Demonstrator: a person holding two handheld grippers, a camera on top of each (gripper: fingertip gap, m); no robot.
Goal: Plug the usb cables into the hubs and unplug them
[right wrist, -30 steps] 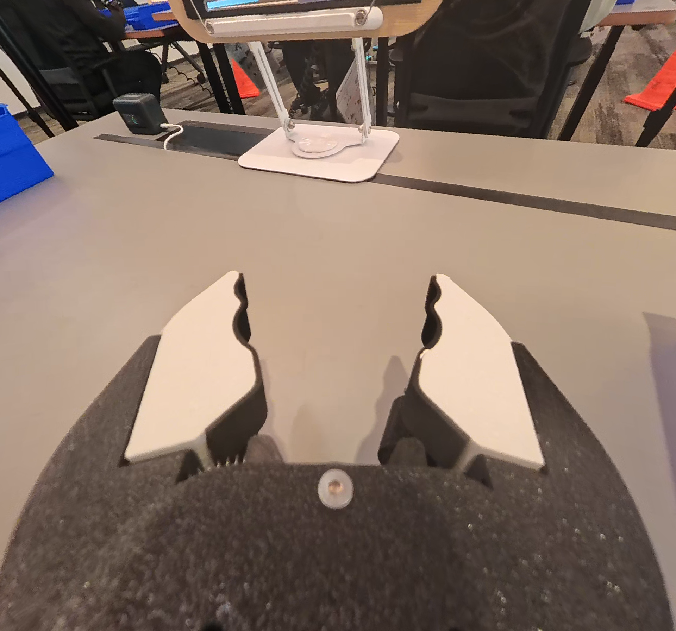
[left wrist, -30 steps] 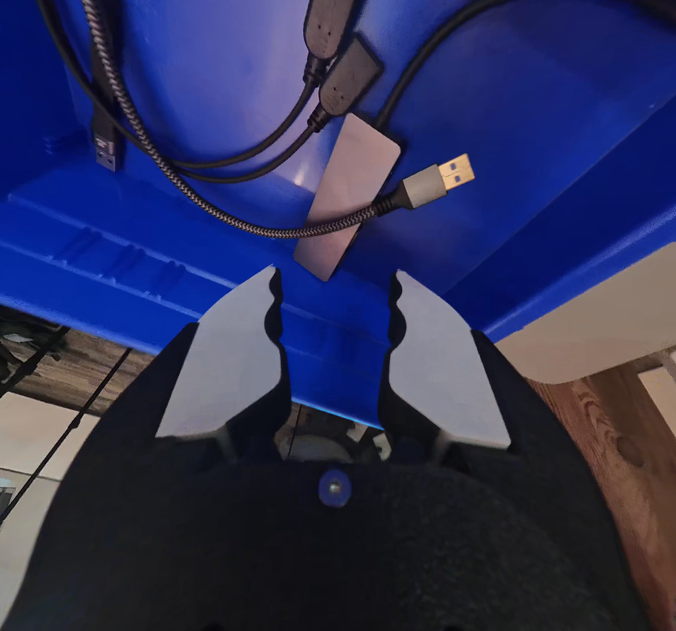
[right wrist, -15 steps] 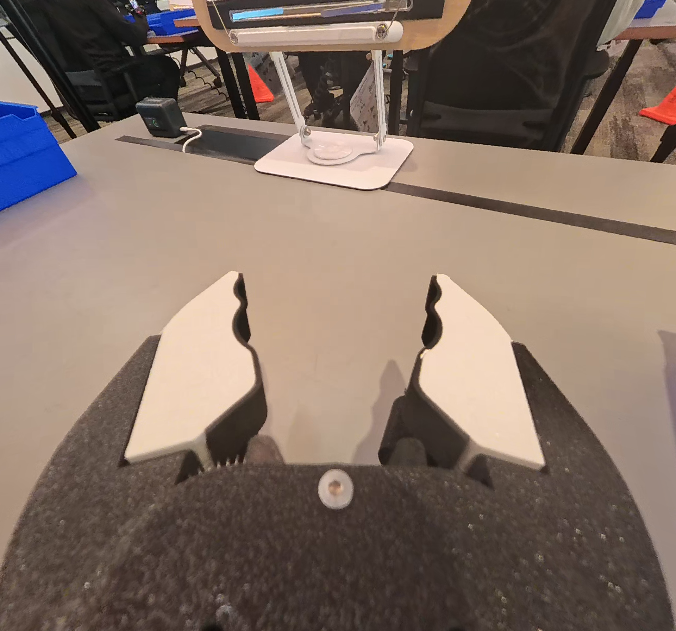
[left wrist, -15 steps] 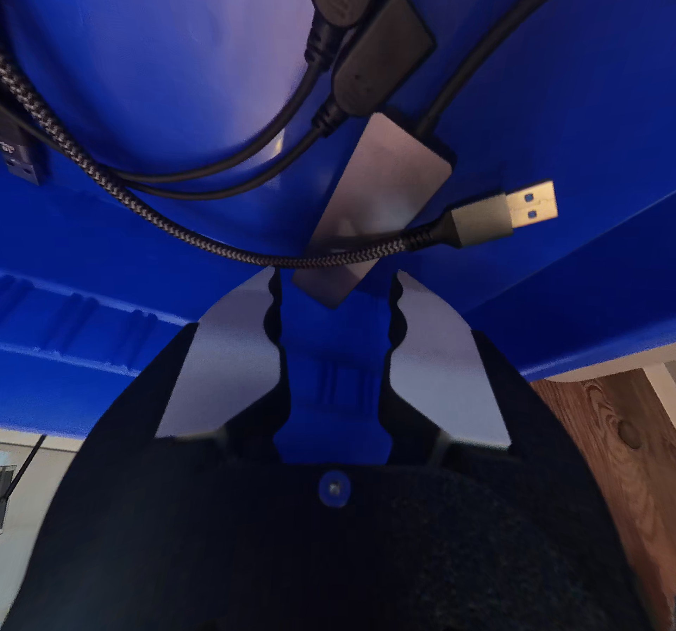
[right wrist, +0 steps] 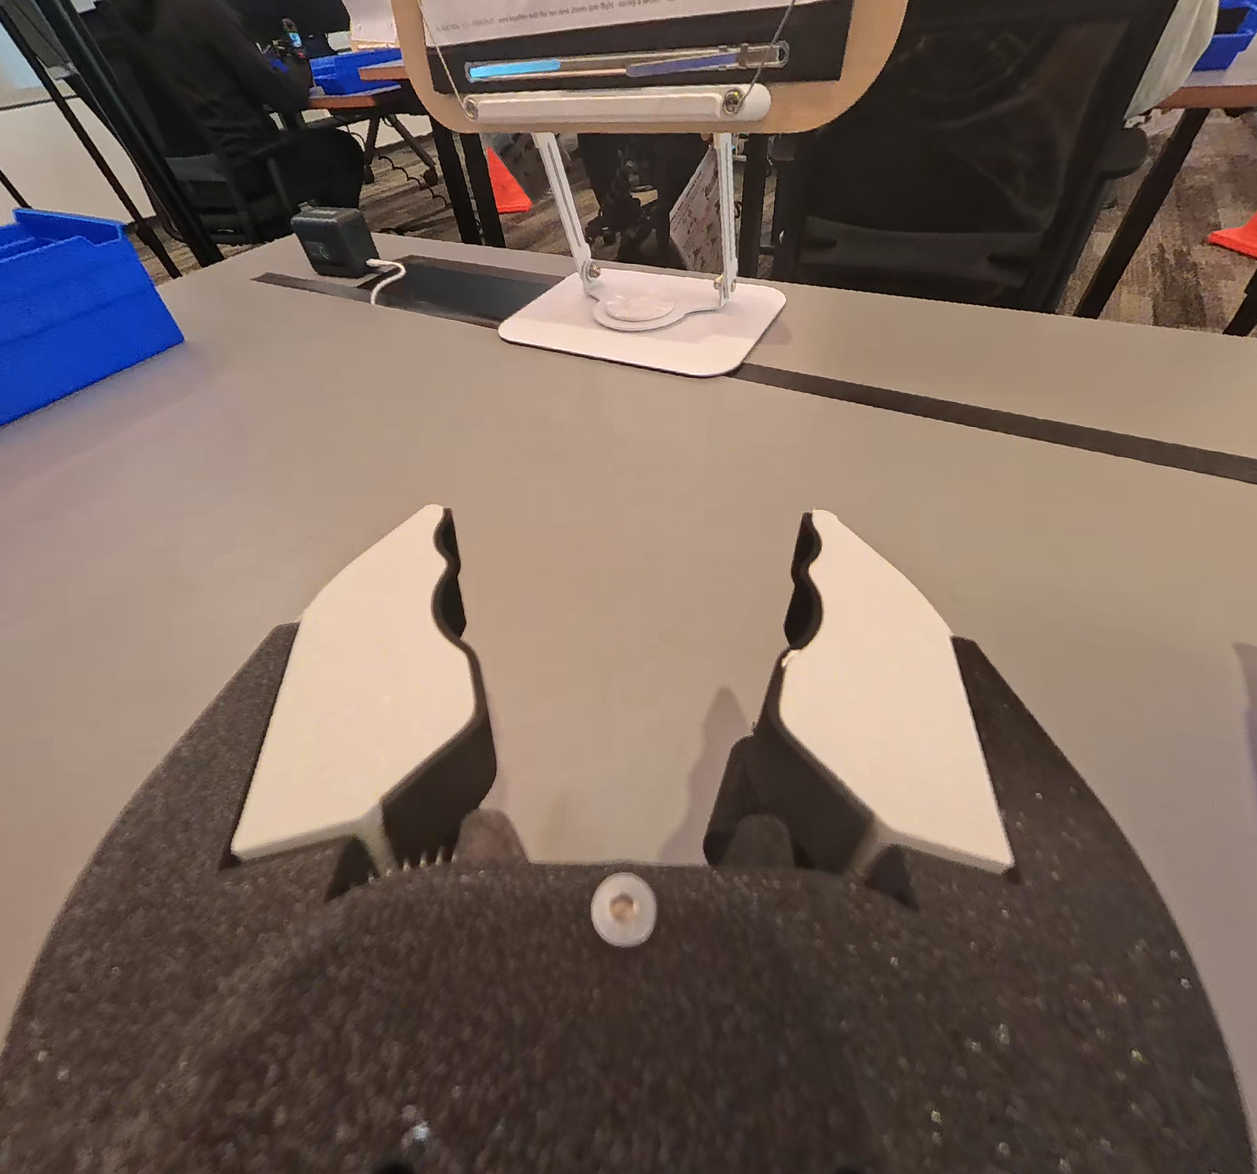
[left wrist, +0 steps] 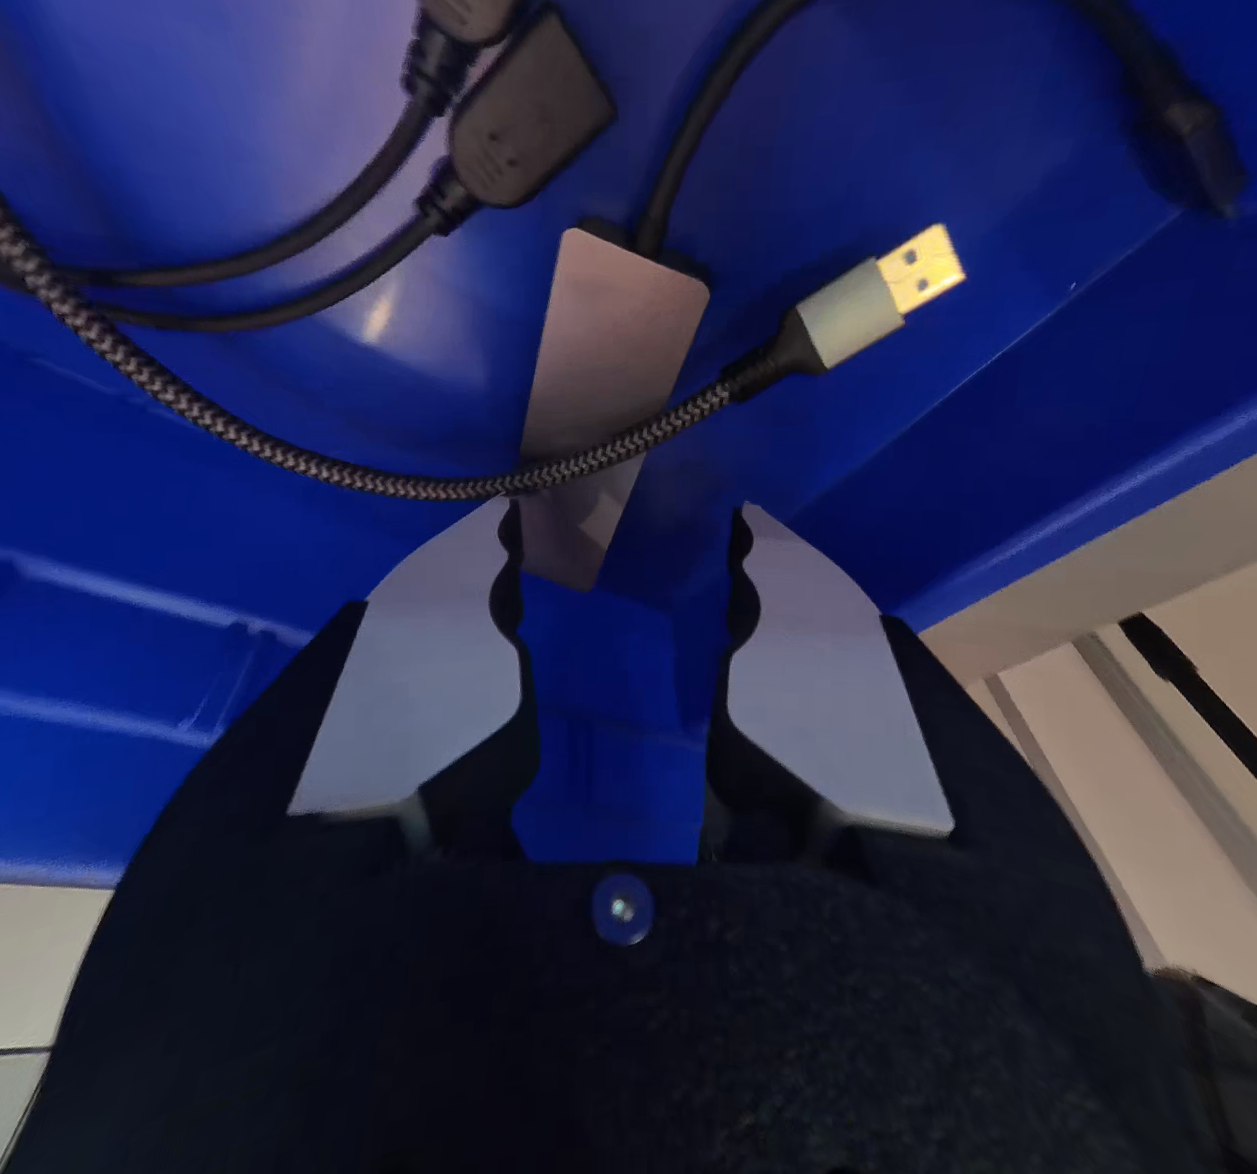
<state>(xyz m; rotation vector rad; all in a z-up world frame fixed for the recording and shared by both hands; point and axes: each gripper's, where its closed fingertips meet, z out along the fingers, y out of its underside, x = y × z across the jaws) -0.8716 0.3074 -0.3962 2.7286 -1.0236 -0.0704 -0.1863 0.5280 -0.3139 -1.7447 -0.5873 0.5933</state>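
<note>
blue bin [left wrist: 204, 393] | left tongs [left wrist: 622, 515] spread at grey hub [left wrist: 605, 366] | right tongs [right wrist: 626, 522] spread

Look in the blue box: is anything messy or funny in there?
A bit messy. The braided cable lies across the silver hub, with its gold plug stuck in nothing. Two black sockets lie loose nearby. Nothing looks broken.

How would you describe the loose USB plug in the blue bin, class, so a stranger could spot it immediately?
Look inside the blue plastic bin, where a flat grey metal hub lies ahead of the open left gripper. A grey-and-black braided cable crosses over that hub and ends just right of it in the plug. Unlike the black moulded connectors nearby, it has a grey sleeve and gold-coloured tip.
</note>
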